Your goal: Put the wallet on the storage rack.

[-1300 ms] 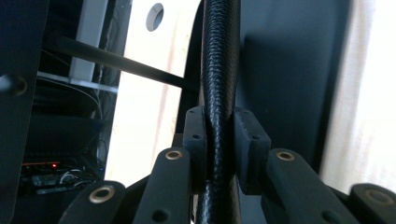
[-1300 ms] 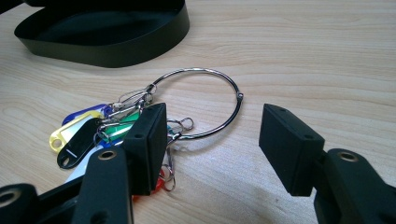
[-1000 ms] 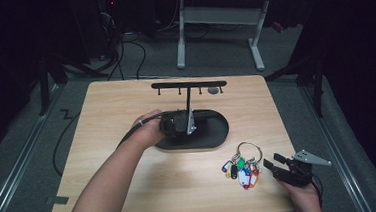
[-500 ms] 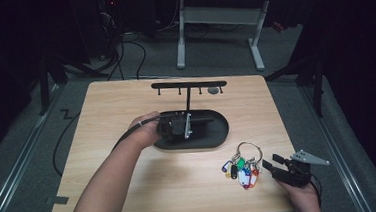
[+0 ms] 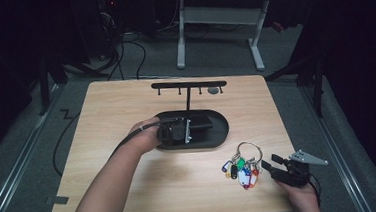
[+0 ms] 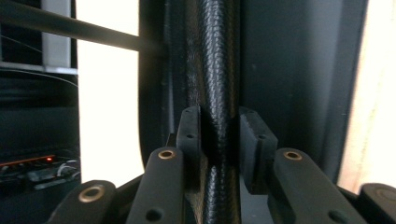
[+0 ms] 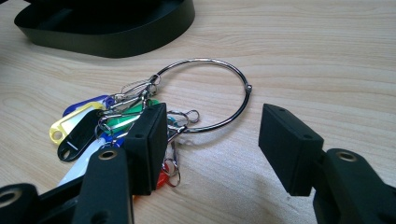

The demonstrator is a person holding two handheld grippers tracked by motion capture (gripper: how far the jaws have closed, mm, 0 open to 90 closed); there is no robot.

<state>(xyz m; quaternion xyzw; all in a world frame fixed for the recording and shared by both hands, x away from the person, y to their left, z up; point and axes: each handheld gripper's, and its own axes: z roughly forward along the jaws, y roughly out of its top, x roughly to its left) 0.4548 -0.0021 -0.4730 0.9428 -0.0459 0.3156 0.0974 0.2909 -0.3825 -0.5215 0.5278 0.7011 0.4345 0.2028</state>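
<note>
Nearest, right gripper (image 7: 212, 140) spread wide, low over the table (image 5: 126, 105), jaws straddling the near arc of the key ring (image 7: 205, 93), coloured tags (image 7: 88, 126) fanned to its left. Farther off, left gripper (image 6: 219, 140) pinched on the rim of the black tray (image 5: 218, 134), below the hook rack (image 5: 188, 86).

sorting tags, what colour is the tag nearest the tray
Blue tag, clearest in the right gripper view.
</note>
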